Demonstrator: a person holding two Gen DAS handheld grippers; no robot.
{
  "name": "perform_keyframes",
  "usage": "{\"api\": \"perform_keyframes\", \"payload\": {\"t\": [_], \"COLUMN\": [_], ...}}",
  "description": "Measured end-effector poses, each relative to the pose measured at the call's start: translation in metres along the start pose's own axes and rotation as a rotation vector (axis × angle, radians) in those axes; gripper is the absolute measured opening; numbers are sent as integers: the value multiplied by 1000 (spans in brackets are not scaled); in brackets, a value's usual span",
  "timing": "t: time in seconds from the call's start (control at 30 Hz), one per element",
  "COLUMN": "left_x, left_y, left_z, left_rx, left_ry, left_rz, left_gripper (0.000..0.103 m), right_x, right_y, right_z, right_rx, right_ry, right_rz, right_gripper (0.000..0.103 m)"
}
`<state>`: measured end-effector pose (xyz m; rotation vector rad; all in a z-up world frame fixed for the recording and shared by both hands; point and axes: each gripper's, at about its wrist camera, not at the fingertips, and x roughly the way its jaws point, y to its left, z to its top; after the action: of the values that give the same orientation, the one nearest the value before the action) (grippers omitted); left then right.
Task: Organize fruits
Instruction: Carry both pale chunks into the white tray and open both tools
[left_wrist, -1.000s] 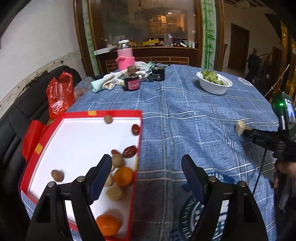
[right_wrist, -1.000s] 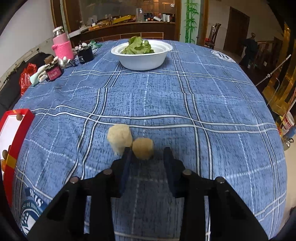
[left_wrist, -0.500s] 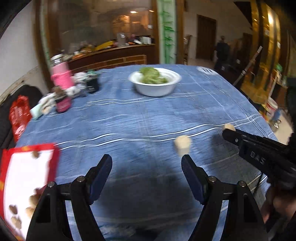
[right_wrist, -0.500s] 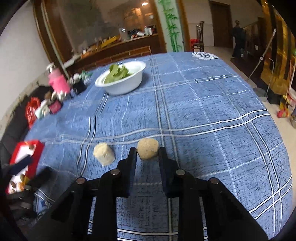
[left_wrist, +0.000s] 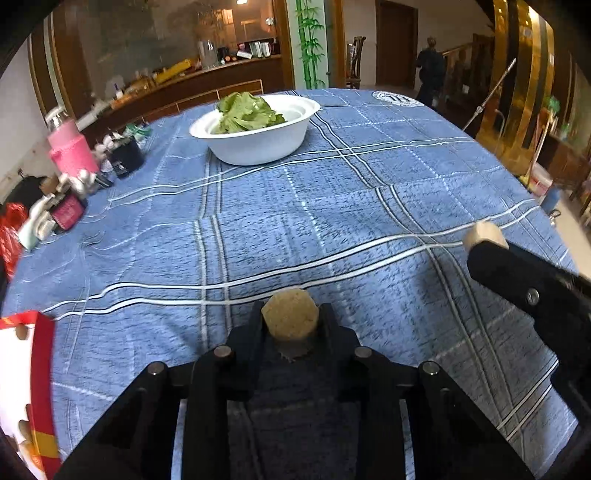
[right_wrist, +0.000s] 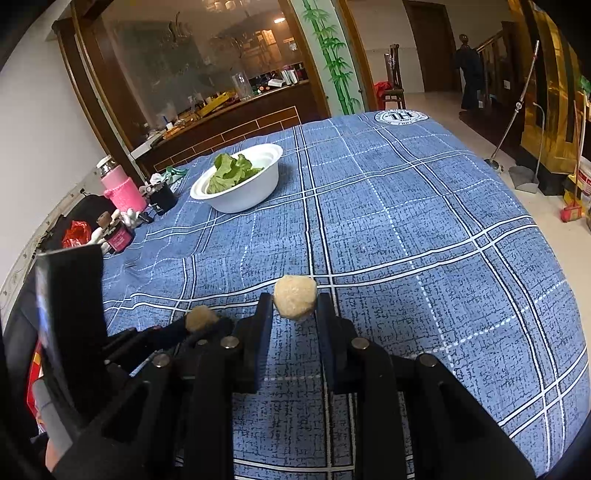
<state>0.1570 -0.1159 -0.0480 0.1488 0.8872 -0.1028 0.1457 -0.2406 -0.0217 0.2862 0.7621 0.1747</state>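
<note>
1. The table (left_wrist: 369, 206), under a blue plaid cloth, stretches ahead of both claws; its far edges fall away to the right of the right claw.
2. The white bowl (left_wrist: 258, 144) of green leaves stands well ahead of both claws, apart from the fruit.
3. The red-rimmed box (left_wrist: 40, 369) sits at the left edge, low and to the left of the left claw, with small brown fruits inside. Judging by the task, it is where the held fruits belong.
4. The left claw (left_wrist: 290, 325) is closed down to the width of one tan fruit (left_wrist: 290, 318) and pinches it at the fingertips.
5. The right claw (right_wrist: 294, 308) is likewise narrowed onto a second, paler tan fruit (right_wrist: 295, 298), held just beyond its tips, to the right of the left claw.
6. Risk: both fruits are round and held only at the tips, so a quick swing towards the box could roll one out onto the cloth, and from there off the table.
7. Risk: the claws are close together, so crossing paths could knock a fruit loose.
</note>
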Motion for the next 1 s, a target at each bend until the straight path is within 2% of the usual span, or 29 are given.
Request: {"api": "perform_keyframes", "payload": {"t": [0.2, 0.43, 0.7, 1.0], "left_x": [-27, -68, -104, -132], "left_y": [16, 58, 98, 150], "left_z": [-23, -49, -76, -102], "left_rx": [-43, -117, -180, -276], "left_ry": [6, -17, -49, -76], "left_rz": [12, 54, 88, 126], "left_gripper": [28, 27, 27, 27], "right_x": [3, 7, -11, -34], "right_y": [4, 22, 85, 165], "right_z": [-2, -8, -46, -71], "right_rx": [-28, -88, -221, -349], "right_ry": [3, 32, 67, 56], "right_rz": [-29, -58, -8, 87], "right_gripper": [25, 25, 26, 26]}}
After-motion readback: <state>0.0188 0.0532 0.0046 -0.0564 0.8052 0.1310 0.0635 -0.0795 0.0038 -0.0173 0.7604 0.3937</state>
